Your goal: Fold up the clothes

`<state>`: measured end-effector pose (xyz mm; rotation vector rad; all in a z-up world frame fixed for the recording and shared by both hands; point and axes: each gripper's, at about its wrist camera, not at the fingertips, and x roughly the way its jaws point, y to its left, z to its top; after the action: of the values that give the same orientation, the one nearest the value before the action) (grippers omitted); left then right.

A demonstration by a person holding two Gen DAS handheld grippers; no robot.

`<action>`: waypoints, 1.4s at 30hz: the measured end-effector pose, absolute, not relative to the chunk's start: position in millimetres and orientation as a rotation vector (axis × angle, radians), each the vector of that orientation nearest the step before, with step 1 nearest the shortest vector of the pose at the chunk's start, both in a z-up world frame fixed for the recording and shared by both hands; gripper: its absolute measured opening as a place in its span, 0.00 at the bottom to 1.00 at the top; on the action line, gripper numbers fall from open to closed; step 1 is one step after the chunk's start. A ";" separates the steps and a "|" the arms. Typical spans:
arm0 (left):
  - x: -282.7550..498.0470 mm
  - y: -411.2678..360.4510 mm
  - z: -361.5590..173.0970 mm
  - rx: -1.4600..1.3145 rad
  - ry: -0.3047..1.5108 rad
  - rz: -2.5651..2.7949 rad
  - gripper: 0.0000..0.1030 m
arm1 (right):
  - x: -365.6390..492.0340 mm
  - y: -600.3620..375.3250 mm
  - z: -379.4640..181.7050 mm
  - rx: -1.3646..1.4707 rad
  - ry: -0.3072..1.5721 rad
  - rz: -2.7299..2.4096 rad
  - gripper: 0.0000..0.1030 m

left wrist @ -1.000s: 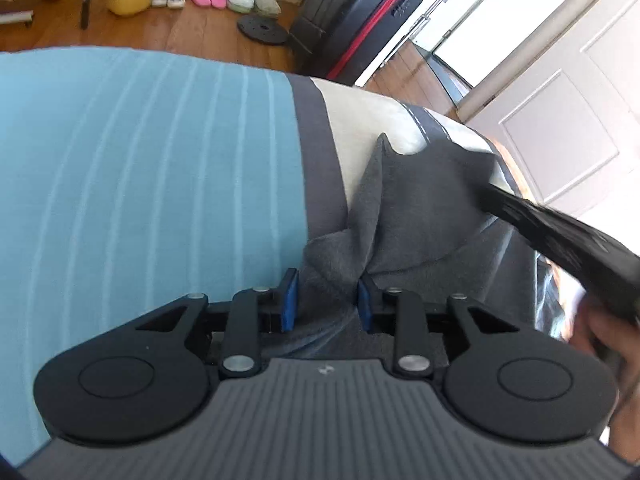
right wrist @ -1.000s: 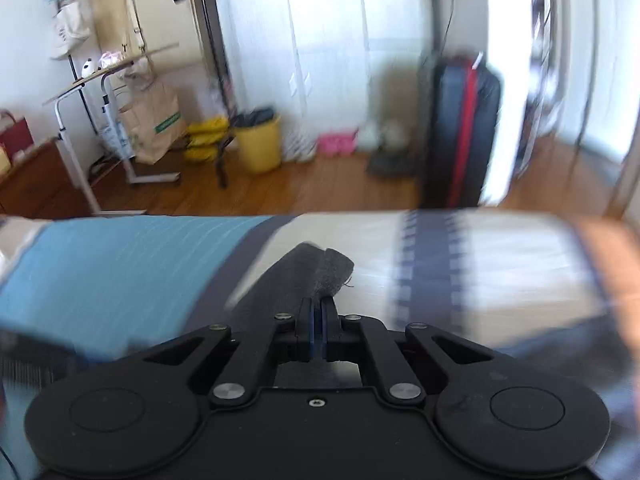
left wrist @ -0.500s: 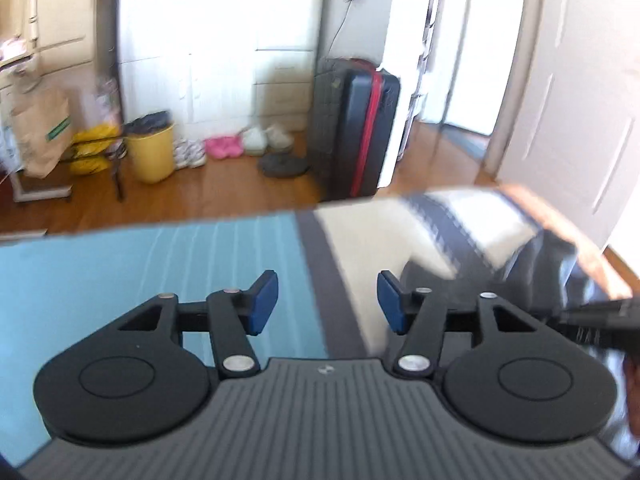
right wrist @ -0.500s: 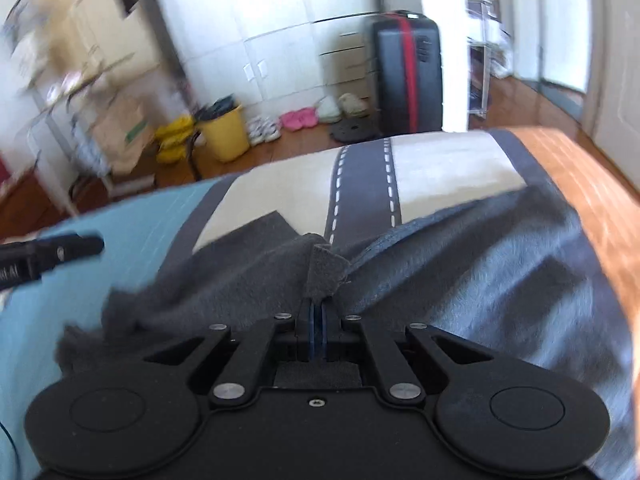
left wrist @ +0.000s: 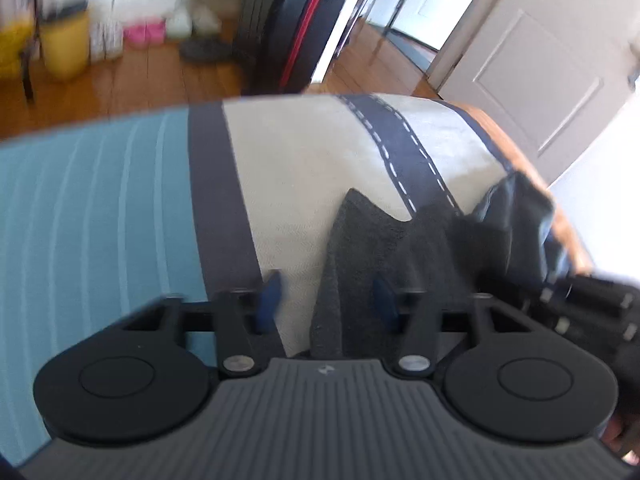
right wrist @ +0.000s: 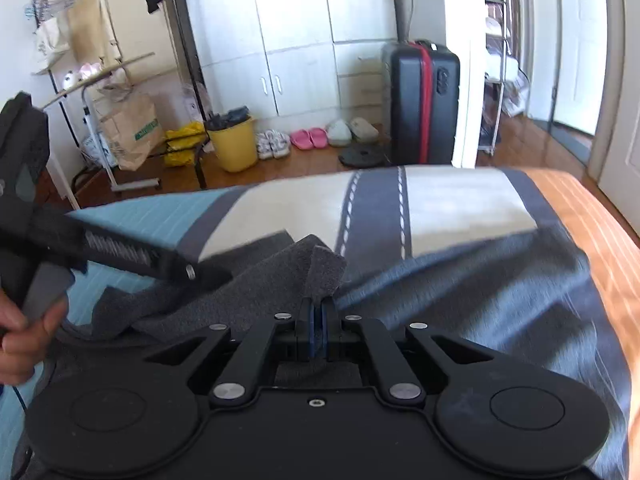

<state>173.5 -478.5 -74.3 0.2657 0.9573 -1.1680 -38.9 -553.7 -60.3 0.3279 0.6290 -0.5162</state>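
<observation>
Left tool (left wrist: 326, 300) spread wide, holding nothing; a garment (left wrist: 360, 264) corner lies between its fingers on the bed (left wrist: 312, 168). Right tool (right wrist: 318, 328) pinches a fold of the garment (right wrist: 324, 268), which spreads ahead and rightward. Left tool's body (right wrist: 120, 246) crosses at left.

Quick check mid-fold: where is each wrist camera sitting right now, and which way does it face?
Left wrist: on the open left gripper, facing down over the bed to the grey garment; right gripper at the edge.
Right wrist: on the right gripper, shut on that garment, facing the wardrobe; a hand shows.
Shared: bed, garment, suitcase.
</observation>
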 end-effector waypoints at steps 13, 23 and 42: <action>226.1 -475.3 -41.3 0.278 0.534 -0.721 0.01 | -78.9 -609.1 -57.1 0.466 0.669 -0.735 0.29; 218.2 -407.7 -24.7 0.239 0.712 -0.768 0.45 | -150.8 -643.2 -51.8 0.667 0.630 -0.850 0.36; -27.6 -267.8 -33.2 0.426 0.917 -0.821 0.62 | -396.1 -560.6 -61.8 1.044 0.636 -0.574 0.49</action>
<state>-27.6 -267.8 -33.2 0.4259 0.9173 -0.8206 -396.1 -560.6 -61.8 1.0436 0.6362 -0.5740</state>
